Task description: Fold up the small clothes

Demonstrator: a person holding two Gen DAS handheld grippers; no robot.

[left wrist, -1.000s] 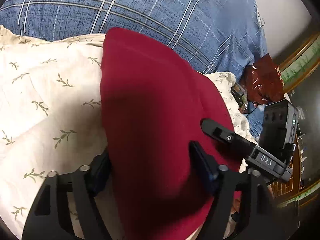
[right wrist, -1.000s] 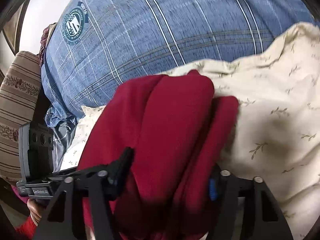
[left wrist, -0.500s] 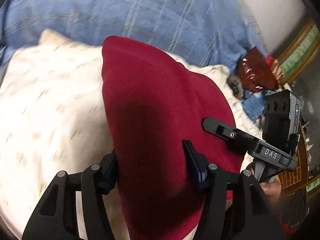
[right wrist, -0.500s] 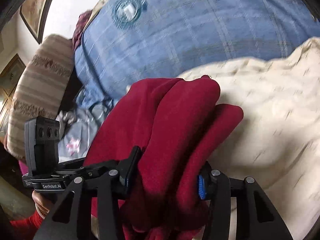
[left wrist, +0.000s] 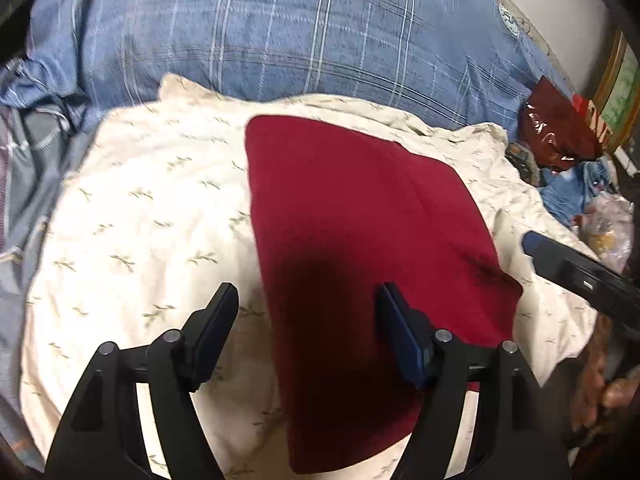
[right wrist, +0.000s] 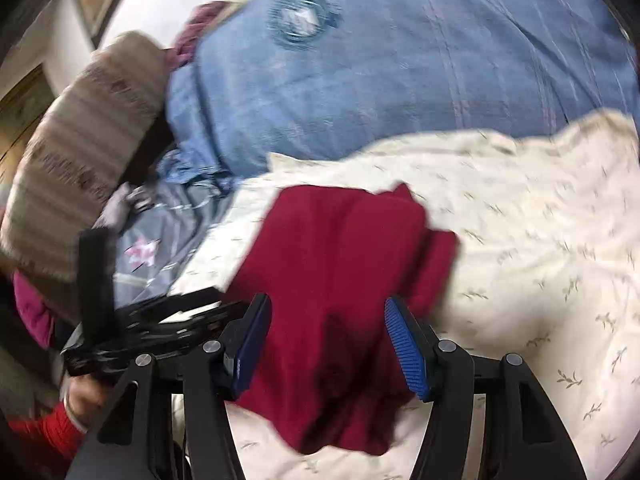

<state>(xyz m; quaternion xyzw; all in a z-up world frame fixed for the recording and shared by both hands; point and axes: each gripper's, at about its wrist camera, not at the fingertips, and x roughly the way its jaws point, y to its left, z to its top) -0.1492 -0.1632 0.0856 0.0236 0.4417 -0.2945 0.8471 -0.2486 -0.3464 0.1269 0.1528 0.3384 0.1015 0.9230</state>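
On the bed: a folded dark red garment (left wrist: 360, 248) is lying flat on a cream sheet with a small leaf print (left wrist: 152, 224).
Garment shape: in the left wrist view it is showing as a neat, roughly rectangular panel with a faint crease running down its right half; in the right wrist view the far end is showing stacked layers, with one lower layer sticking out to the right.
Left gripper (left wrist: 308, 320): its two fingers are standing wide apart and holding nothing; the left finger is sitting over bare sheet just beside the garment's left edge, the right finger over the red cloth, and a dark shadow is falling on the cloth between them.
Right gripper (right wrist: 326, 332): its blue-padded fingers are spread wide over the near end of the garment, gripping nothing; whether the pads are touching the cloth cannot be told.
Other gripper in each view: the right one is poking in at the right edge of the left wrist view, apart from the garment; the left one is showing, blurred, at lower left of the right wrist view, held by a hand in a red sleeve.
Behind: a blue plaid duvet (left wrist: 304, 36) is bulging past the sheet.
Off to the side: a striped beige cushion (right wrist: 76, 140) is resting beyond the duvet's left end.
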